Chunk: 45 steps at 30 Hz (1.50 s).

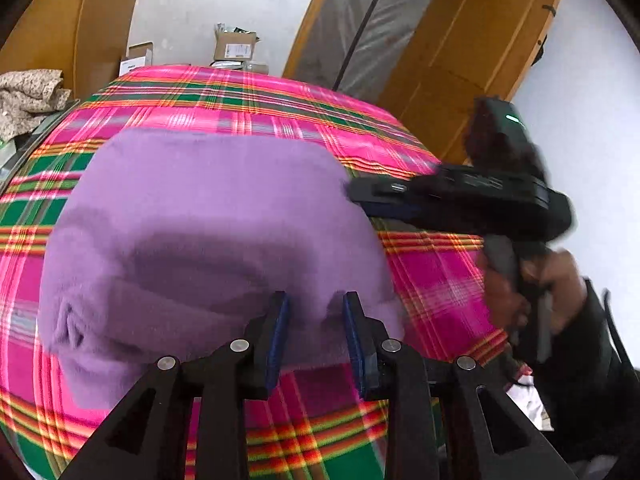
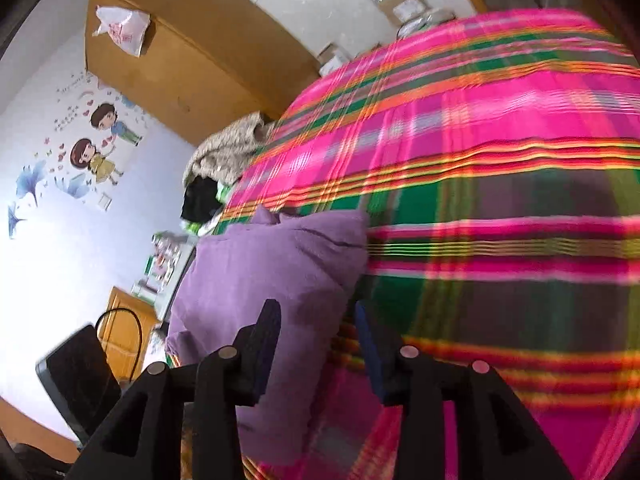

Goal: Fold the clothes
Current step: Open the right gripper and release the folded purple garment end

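A folded lilac fleece garment [image 1: 208,216] lies on the pink, green and orange plaid bedspread [image 1: 248,96]. My left gripper [image 1: 316,316] hovers at the garment's near edge. Its blue-padded jaws stand a little apart, with the fabric edge in the gap and no pad visibly pressing on it. The right gripper [image 1: 360,196], held by a person's hand [image 1: 540,280], reaches in at the garment's right edge. In the right wrist view the garment [image 2: 272,272] lies to the left, and my right gripper [image 2: 316,320] stands open over its edge, gripping nothing.
A pile of beige floral clothes [image 1: 28,96] sits at the bed's left side, also seen as the same pile [image 2: 228,152]. Cardboard boxes [image 1: 234,46] stand beyond the bed. A wooden wardrobe [image 2: 192,52] and a wooden door [image 1: 472,60] line the walls.
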{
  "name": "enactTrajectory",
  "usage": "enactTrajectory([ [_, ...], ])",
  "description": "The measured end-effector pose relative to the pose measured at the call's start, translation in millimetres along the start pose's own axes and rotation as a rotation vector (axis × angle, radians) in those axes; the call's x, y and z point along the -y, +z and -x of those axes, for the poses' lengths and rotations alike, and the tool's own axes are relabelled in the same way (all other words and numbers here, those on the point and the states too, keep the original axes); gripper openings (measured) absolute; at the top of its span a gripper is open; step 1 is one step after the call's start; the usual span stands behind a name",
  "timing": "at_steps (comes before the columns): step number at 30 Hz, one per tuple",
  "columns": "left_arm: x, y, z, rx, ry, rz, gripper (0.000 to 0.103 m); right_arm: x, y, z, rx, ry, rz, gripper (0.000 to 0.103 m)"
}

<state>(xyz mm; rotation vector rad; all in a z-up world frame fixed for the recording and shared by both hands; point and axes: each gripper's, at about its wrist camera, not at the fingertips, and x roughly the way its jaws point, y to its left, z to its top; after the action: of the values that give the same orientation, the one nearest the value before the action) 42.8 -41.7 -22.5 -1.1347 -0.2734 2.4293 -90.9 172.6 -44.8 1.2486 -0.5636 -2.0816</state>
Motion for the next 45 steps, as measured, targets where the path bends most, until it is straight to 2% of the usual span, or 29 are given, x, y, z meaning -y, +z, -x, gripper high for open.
enactTrajectory([
  [4,-9.9,-14.6,2.9,-0.022,-0.001,0.037,0.028,4.3,15.9,-28.4,-0.020,-0.023,0.000,0.039],
  [8,-10.9,-17.3,18.7,0.005,-0.001,0.047,0.028,2.9,15.8,-21.8,0.012,-0.043,0.019,0.039],
  [11,-15.9,-10.6,44.1,0.094,0.011,0.052,0.029,-6.7,0.4,-2.2,0.044,-0.044,0.052,0.039],
  [14,-35.4,-1.6,59.1,0.172,0.072,0.078,0.029,-19.5,-23.2,21.1,0.065,-0.017,0.095,0.039],
  [16,-50.8,0.7,52.7,0.154,0.143,0.105,0.028,-29.0,-42.9,25.7,0.041,0.003,0.127,0.039],
  [18,-65.3,-3.5,42.9,0.100,0.179,0.146,0.028,-34.8,-61.9,22.9,-0.013,-0.007,0.160,0.039],
  [22,-66.6,-26.7,48.2,0.063,0.162,0.150,0.028,-40.7,-89.6,23.1,-0.102,-0.029,0.220,0.039],
  [25,-70.2,-33.6,57.1,0.072,0.178,0.177,0.028,-50.0,-81.2,37.3,-0.065,-0.035,0.256,0.039],
  [28,-76.2,-28.2,73.7,0.138,0.188,0.219,0.028,-66.3,-61.8,40.6,-0.021,-0.013,0.294,0.039],
  [31,-82.8,-19.9,84.0,0.197,0.200,0.251,0.028,-87.6,-40.7,29.3,-0.012,0.015,0.342,0.039],
  [36,-109.2,-21.3,84.2,0.191,0.232,0.347,0.028,-108.7,-29.8,-21.8,-0.099,0.067,0.393,0.035],
  [41,-124.0,-23.0,97.0,0.208,0.242,0.393,0.028,-126.0,-56.1,-63.9,-0.186,0.054,0.492,0.035],
  [44,-116.2,-16.6,102.4,0.236,0.197,0.371,0.028,-138.1,-69.1,-59.4,-0.249,0.128,0.540,0.034],
  [45,-111.5,-13.8,101.0,0.241,0.173,0.353,0.028,-140.5,-71.2,-57.5,-0.252,0.127,0.558,0.032],
])
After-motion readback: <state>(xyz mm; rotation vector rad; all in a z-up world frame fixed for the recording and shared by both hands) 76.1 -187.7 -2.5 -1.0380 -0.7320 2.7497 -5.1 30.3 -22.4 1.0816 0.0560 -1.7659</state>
